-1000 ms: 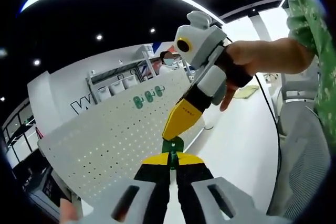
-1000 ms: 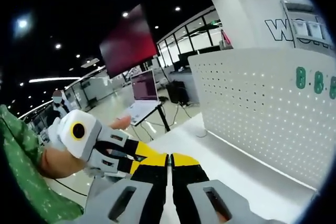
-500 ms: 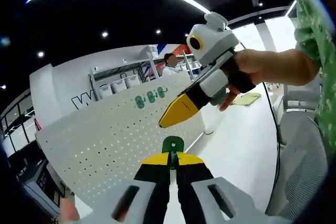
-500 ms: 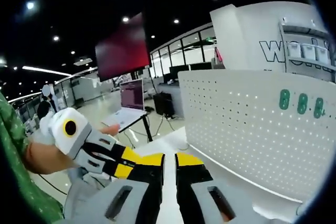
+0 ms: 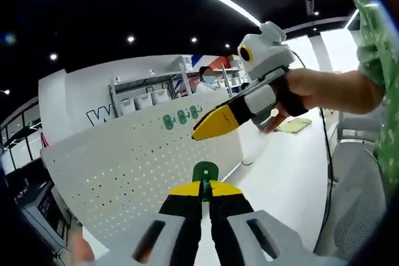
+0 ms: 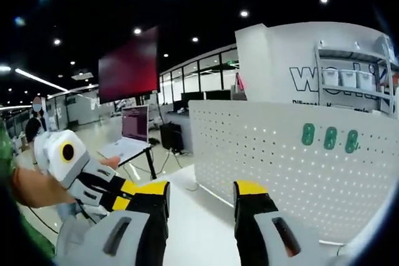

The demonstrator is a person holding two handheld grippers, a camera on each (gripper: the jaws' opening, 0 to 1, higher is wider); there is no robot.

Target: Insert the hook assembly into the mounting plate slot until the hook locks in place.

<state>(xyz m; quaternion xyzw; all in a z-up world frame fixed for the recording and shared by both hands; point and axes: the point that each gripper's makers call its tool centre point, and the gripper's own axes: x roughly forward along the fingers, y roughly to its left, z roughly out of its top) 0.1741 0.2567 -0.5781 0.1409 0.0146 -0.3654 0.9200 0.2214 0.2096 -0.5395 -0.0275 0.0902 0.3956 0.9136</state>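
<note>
Green hook (image 5: 205, 171) clenched at left tool (image 5: 205, 192) tips; right tool (image 6: 202, 194) spread, empty

Large dark letters "wo" on the white wall (image 6: 274, 60) behind the shelves, cut off, smaller line beneath too blurred to read

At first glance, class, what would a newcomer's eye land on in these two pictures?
Probably the white pegboard standing upright across both views, with three green hooks in a row near its top. Next, the left gripper, shut on a small green hook piece before the board. The right gripper is open and empty.
</note>
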